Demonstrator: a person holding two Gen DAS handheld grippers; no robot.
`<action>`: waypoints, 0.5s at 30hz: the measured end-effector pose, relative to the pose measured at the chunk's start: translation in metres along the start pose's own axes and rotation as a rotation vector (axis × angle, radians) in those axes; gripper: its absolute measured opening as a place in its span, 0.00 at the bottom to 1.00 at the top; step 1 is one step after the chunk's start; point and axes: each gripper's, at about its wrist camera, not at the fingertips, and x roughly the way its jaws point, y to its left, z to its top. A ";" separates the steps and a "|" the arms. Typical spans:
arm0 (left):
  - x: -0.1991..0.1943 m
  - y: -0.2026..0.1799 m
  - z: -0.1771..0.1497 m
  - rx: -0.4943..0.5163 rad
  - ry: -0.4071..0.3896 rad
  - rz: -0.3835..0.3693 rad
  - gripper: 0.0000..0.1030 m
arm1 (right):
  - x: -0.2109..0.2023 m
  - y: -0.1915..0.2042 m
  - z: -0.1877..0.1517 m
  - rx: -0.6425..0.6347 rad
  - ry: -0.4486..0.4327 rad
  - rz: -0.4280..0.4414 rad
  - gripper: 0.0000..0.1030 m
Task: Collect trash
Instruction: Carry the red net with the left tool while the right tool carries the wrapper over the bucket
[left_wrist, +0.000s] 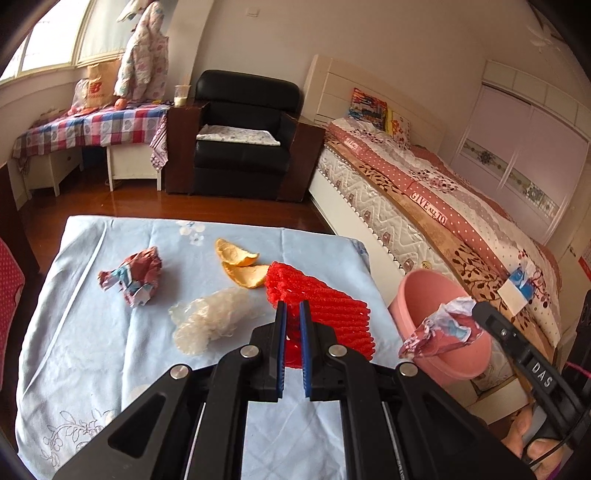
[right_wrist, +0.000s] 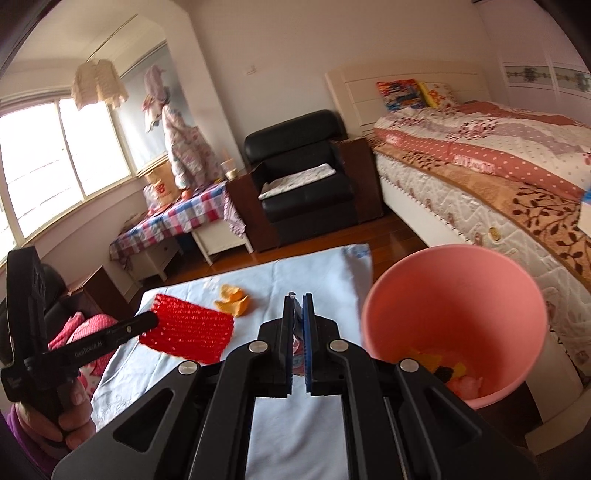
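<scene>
Both hand-held grippers loaded with trash, heading for the pink bin (right_wrist: 454, 306).

Left hand-held gripper (left_wrist: 293, 310) clamped on red foam net (left_wrist: 321, 314), lifted just left of the bin; right hand-held gripper (left_wrist: 476, 312) pinches crumpled wrapper (left_wrist: 439, 328) at the bin's rim, likely to drop in. Left of bin on tabletop (left_wrist: 92, 332): orange peel (left_wrist: 240, 266), clear plastic (left_wrist: 210, 321), another paper wad (left_wrist: 133, 277). Readable: "DAS" on gripper, "GIVE ... TO" on bed (left_wrist: 428, 206).
</scene>
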 end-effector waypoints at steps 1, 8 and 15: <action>0.001 -0.004 0.001 0.011 -0.001 -0.001 0.06 | -0.003 -0.005 0.002 0.007 -0.010 -0.010 0.05; 0.019 -0.053 0.004 0.107 0.002 -0.031 0.06 | -0.015 -0.042 0.010 0.047 -0.055 -0.104 0.05; 0.036 -0.103 0.007 0.187 0.002 -0.080 0.06 | -0.013 -0.083 0.006 0.101 -0.050 -0.184 0.05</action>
